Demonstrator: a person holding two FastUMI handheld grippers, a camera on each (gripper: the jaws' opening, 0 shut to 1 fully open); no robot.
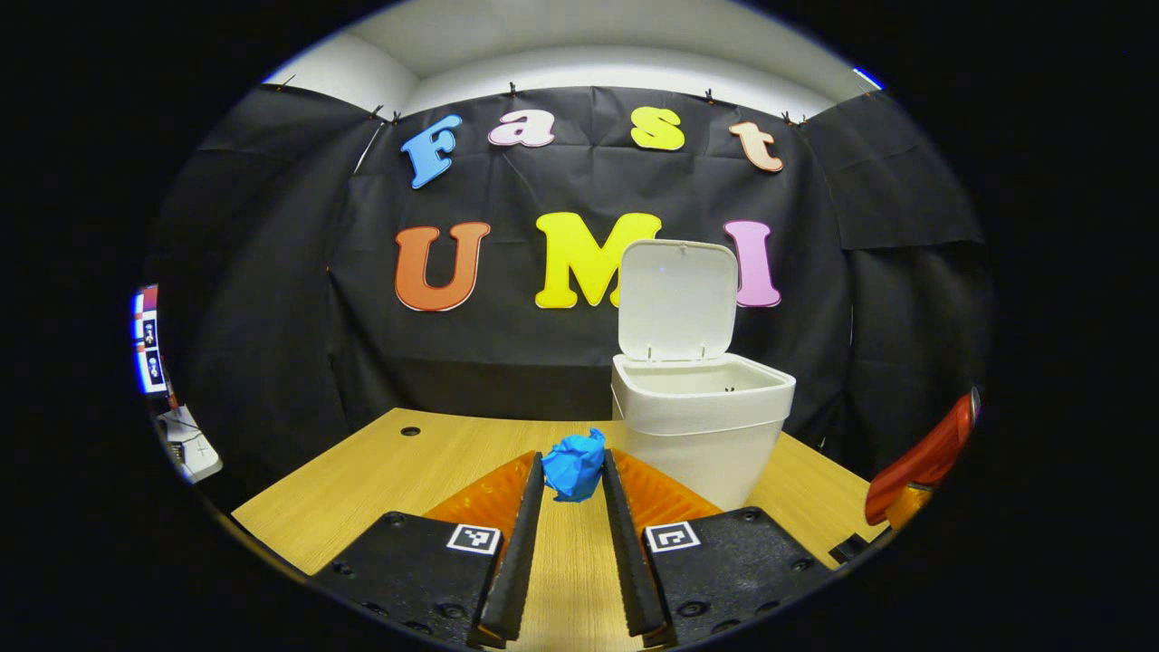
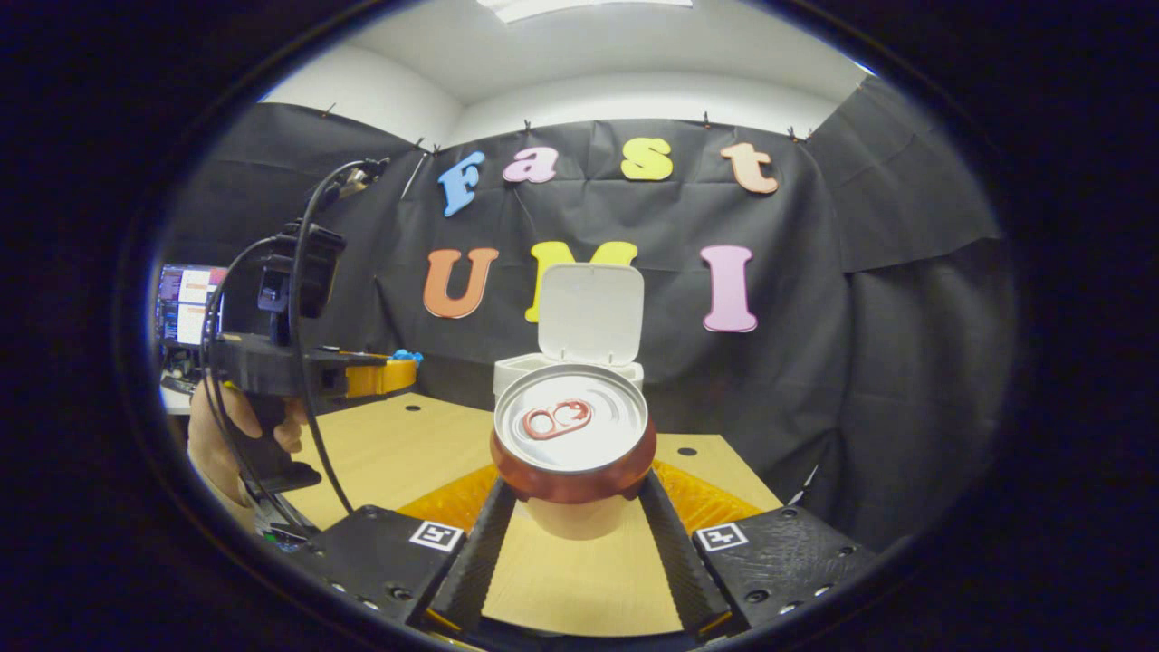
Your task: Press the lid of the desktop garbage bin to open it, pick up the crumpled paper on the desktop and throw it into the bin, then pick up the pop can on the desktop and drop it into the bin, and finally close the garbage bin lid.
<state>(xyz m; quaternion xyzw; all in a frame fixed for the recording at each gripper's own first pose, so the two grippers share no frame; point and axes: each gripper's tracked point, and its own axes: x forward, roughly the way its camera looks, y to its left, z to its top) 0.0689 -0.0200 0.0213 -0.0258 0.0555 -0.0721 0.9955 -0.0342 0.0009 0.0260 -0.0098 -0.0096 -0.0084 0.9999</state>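
In the left gripper view, the left gripper point(image 1: 574, 471) is pinching a crumpled blue paper ball point(image 1: 574, 464) between its two fingertips, w/ the jaws narrowed onto it, above the light wooden desktop point(image 1: 362, 480). The white plastic desktop bin point(image 1: 702, 421) is standing just beyond and to the right, its square lid point(image 1: 677, 299) hinged upright & the inside showing. In the right gripper view, the right gripper point(image 2: 573, 484) is squeezing a red pop can point(image 2: 572, 444) w/ silver top on both sides; bin is sitting right behind the can, lid up. At the left, a hand point(image 2: 226, 435) is gripping the other tool's handle, paper at its tip.
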